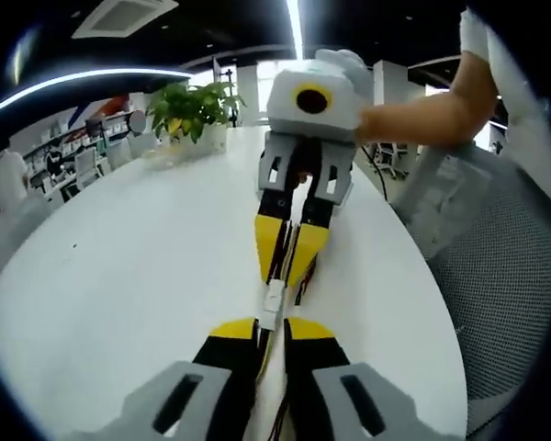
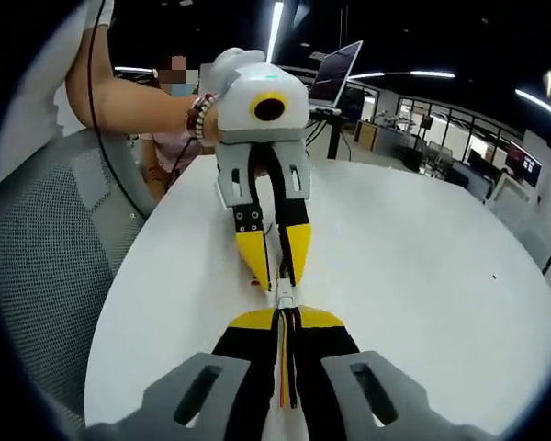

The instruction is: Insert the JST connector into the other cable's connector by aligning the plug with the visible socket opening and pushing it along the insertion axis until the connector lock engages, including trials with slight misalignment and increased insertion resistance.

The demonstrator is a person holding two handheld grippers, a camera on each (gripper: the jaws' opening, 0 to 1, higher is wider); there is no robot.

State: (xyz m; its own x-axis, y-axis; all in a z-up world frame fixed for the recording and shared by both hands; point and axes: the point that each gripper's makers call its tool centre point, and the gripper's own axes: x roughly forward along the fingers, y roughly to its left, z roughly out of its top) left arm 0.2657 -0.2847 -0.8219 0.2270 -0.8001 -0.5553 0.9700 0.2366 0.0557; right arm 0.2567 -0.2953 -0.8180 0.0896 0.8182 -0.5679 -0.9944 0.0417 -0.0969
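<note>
Left gripper view:
- Left gripper (image 1: 271, 333) at the bottom, yellow-tipped fingers (image 1: 234, 328) nearly together, pinching a bundle of thin wires (image 1: 277, 354) with a white JST connector (image 1: 272, 306) poking out just past the tips.
- Right gripper (image 1: 291, 259) facing in from above, yellow fingers closed to a narrow V on its own cable, tips just above the white connector.
- Both grippers low over a white round table (image 1: 138, 266).
- Potted green plant (image 1: 193, 108) at the table's far edge; grey mesh chair (image 1: 496, 285) on the right; a bare forearm (image 1: 432, 115) behind the right gripper.

Right gripper view:
- Right gripper (image 2: 285, 323) at the bottom, fingers pressed close on red, yellow and black wires (image 2: 286, 367).
- Small white connector (image 2: 284, 298) at the tips, meeting the end held by the left gripper (image 2: 275, 262), whose 2 yellow fingers pinch from above.
- The 2 connector halves in line and touching; cannot tell whether fully seated or locked.
- White table (image 2: 422, 257) underneath, open laptop (image 2: 335, 75) at the far side, a seated person (image 2: 170, 138) beyond, mesh chair (image 2: 46, 248) on the left.
</note>
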